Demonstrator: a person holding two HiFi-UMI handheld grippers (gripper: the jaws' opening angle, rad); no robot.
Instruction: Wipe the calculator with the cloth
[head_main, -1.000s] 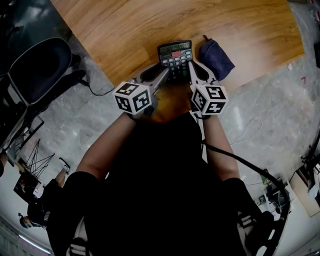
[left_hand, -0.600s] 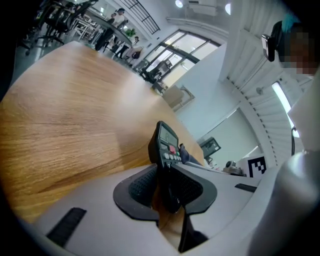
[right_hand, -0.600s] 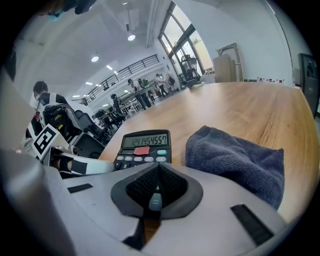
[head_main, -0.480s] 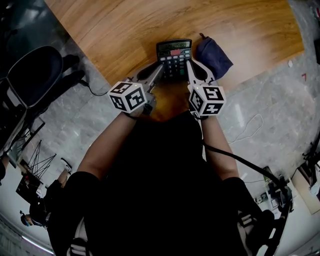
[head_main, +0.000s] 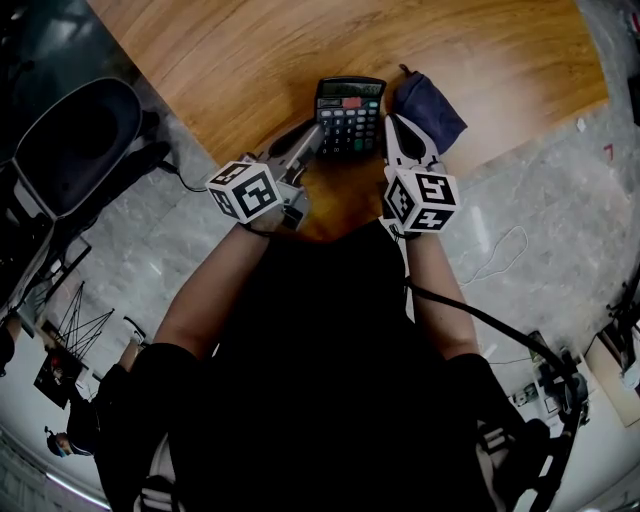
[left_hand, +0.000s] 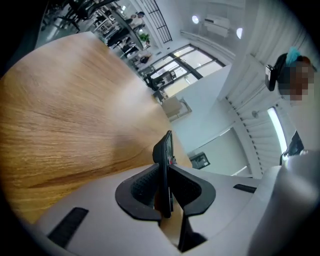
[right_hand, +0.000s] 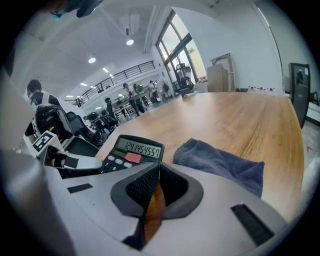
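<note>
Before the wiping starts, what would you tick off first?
1. Hold on the calculator: ok. The left gripper fingers have just been closing and now pinch its edge.
2. Keys facing up: ok.
3. Hold on the cloth: not ok. It lies loose on the table, right of the calculator.
4. Opening of the right gripper for the cloth: not ok. Its fingers are shut and empty.
5. Grip firm enough for rubbing: cannot tell.

Clear run over bench beyond calculator and out left. Tight at near edge: cloth just right of calculator, right tool, jaws together, plugging the seam. Left flank taken by left tool, jaws just closing onto calculator edge.
</note>
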